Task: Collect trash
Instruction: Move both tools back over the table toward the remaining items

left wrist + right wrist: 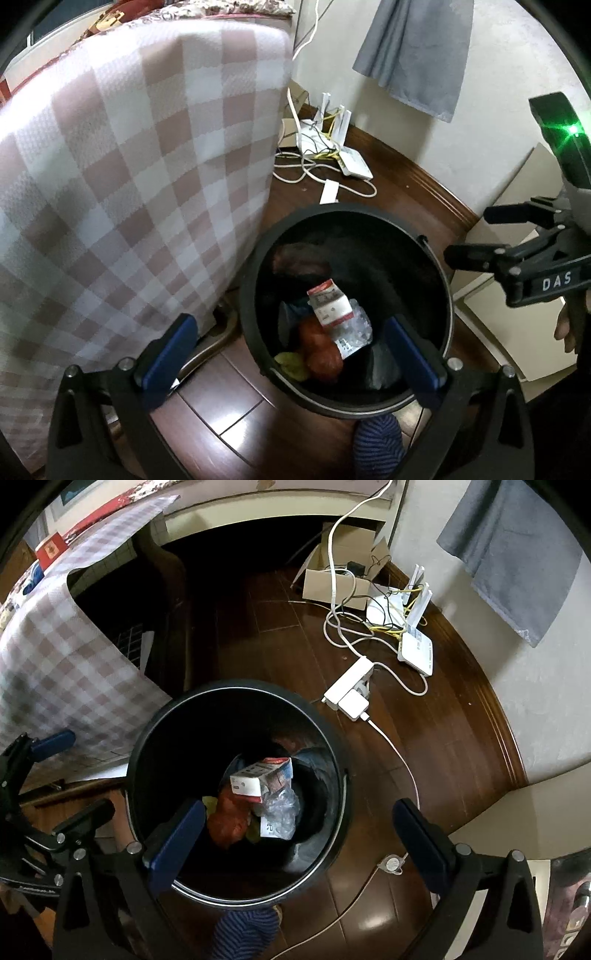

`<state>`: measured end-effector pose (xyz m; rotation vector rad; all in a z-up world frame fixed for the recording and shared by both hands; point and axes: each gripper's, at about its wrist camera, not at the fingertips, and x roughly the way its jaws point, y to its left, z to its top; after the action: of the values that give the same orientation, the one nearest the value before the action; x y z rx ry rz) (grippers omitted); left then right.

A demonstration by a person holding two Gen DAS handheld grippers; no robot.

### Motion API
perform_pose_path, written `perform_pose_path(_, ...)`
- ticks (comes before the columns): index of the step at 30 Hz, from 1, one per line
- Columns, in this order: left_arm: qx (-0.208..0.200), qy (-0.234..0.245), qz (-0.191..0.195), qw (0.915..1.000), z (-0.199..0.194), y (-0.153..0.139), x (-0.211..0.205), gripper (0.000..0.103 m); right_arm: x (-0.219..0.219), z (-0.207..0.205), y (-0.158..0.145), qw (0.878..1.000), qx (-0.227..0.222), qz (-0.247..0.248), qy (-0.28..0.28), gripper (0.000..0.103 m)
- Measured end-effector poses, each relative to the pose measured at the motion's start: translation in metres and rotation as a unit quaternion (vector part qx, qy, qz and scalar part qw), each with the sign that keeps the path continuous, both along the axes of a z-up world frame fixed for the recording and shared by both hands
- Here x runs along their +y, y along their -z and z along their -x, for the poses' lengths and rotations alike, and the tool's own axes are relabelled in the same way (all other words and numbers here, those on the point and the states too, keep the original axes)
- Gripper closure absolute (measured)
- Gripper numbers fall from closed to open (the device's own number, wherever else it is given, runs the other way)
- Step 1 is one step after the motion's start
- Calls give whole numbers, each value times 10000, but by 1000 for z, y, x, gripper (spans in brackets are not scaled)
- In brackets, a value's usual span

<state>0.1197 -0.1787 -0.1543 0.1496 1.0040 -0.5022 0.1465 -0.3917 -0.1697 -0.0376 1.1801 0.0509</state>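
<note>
Both grippers hang over the black trash bin (236, 794), which stands on the wood floor (280, 635) just beside the checked cloth (129, 166) — close enough to drop things straight in. The left gripper (291, 354) and right gripper (299, 842) each have their jaws wide, holding nothing. The trash sits at the bin's bottom: a red-and-white carton (260, 779), crumpled clear plastic (282, 812) and an orange bag (319, 350) — likely a drop is finished.
</note>
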Motion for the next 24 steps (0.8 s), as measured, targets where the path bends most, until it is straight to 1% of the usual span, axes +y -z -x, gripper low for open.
perform_pose_path(7, -145, 49, 57, 9999, 4, -16, 7, 2, 8, 1, -8, 9999, -78, 55, -73, 1)
perform_pose_path(16, -332, 24, 42, 9994, 9, -33, 11, 2, 10, 14, -20, 9997, -197, 101, -104, 1)
perform_pose_path(24, -517, -7, 25, 9987, 17, -48, 15, 1, 14, 26, -37, 9990, -405, 143, -142, 1)
